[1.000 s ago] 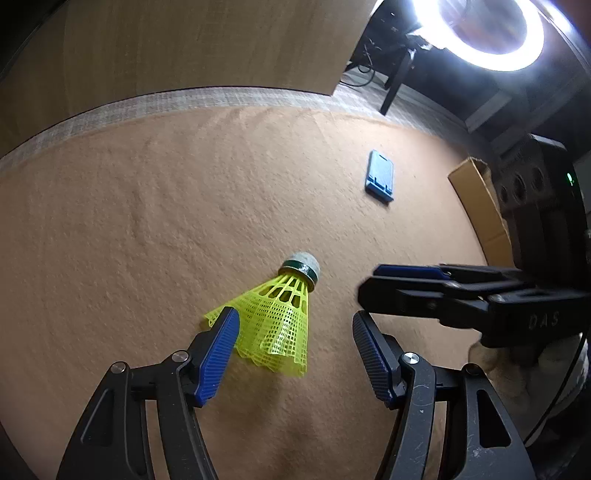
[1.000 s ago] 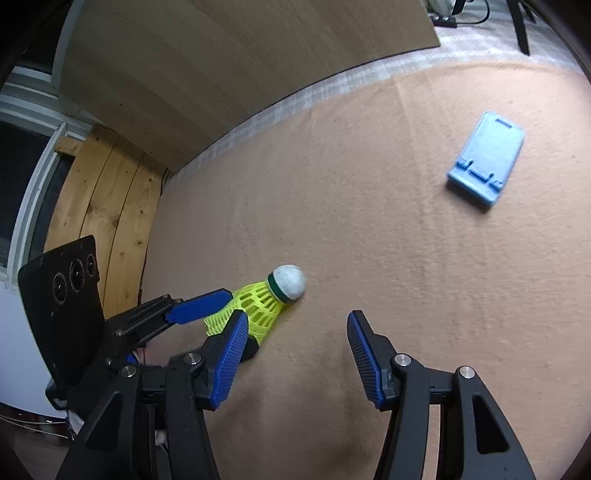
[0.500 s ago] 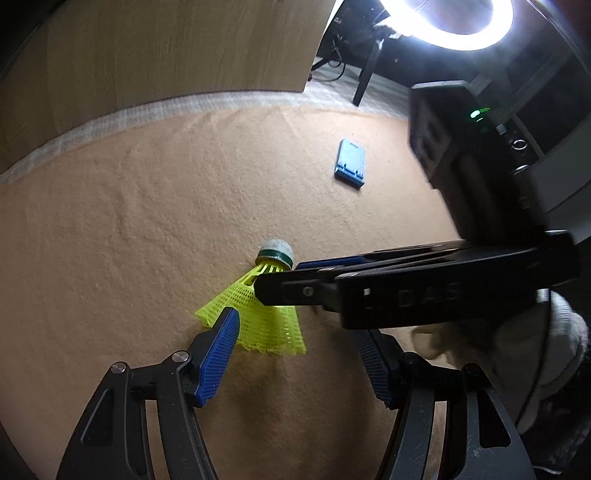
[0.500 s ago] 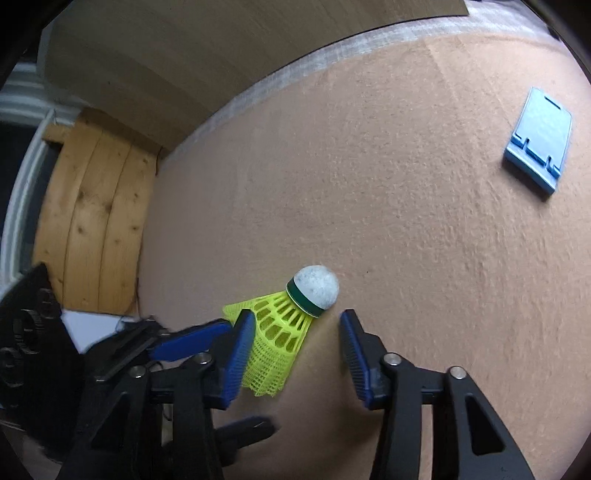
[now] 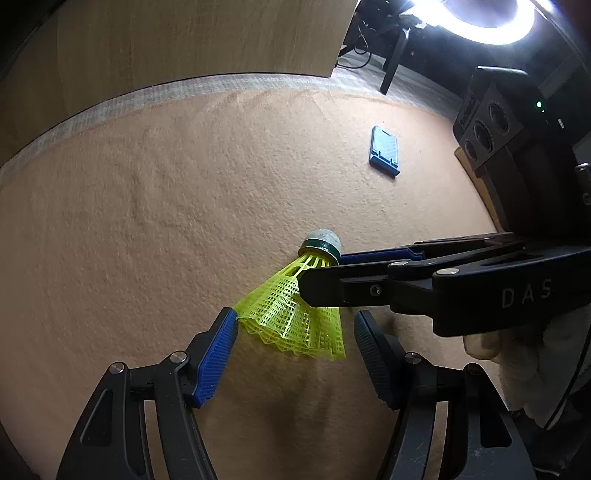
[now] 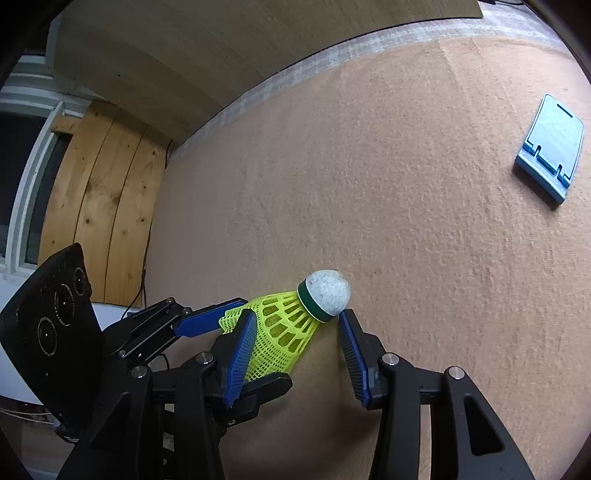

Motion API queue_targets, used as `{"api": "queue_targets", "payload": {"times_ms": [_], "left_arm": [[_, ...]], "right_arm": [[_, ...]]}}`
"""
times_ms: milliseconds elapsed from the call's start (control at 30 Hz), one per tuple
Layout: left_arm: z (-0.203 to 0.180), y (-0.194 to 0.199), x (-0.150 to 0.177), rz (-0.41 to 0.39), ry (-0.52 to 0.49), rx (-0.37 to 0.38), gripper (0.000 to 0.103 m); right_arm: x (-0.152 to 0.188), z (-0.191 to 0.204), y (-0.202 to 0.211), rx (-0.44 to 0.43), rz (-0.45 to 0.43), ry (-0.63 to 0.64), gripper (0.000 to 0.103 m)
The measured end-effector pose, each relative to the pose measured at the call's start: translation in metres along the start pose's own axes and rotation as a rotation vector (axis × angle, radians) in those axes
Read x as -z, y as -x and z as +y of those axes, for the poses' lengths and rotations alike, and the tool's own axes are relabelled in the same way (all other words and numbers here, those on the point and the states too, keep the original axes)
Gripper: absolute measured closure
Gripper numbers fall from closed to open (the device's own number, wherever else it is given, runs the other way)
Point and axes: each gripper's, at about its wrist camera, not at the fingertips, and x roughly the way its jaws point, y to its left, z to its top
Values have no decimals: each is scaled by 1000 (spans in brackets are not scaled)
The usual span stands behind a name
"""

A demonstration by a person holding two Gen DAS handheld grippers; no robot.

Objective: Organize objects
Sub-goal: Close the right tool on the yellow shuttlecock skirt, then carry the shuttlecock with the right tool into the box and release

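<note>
A yellow plastic shuttlecock (image 5: 295,314) with a white cork head lies on the tan carpet. My left gripper (image 5: 295,328) is open, its blue pads on either side of the skirt's wide end. My right gripper (image 6: 295,328) is open and straddles the shuttlecock (image 6: 288,328) near the cork, its pads close to the skirt and the head. In the left wrist view the right gripper's fingers (image 5: 369,280) reach in from the right across the shuttlecock.
A blue flat plastic stand (image 5: 384,151) lies further off on the carpet; it also shows in the right wrist view (image 6: 550,147). A wooden board (image 5: 184,44) stands at the carpet's far edge. A ring light (image 5: 476,18) shines at the upper right.
My right gripper has moved in from the right and closed in around the shuttlecock's cork end, its jaws narrower than before. My left gripper has stayed open at the skirt.
</note>
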Motion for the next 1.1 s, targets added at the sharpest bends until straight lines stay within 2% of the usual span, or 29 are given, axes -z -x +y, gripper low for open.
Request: {"api": "queue_targets", "payload": {"times_ms": [133, 300, 433, 600, 833, 1100], "left_arm": [[-10, 1, 6, -1, -15, 10, 45], [-23, 3, 11, -29, 4, 29, 52], [-35, 5, 14, -50, 18, 50, 52], [-65, 3, 12, -60, -12, 67, 52], [-113, -1, -5, -80, -64, 78, 53], [-195, -11, -37, -100, -170, 120, 53]], "right_arm": [[4, -1, 2, -32, 18, 10, 66], [9, 6, 7, -5, 4, 60, 71], [14, 4, 21, 1, -16, 80, 72], [19, -4, 40, 9, -51, 88, 73], [26, -31, 87, 12, -115, 87, 73], [45, -78, 163, 39, -215, 59, 73]]}}
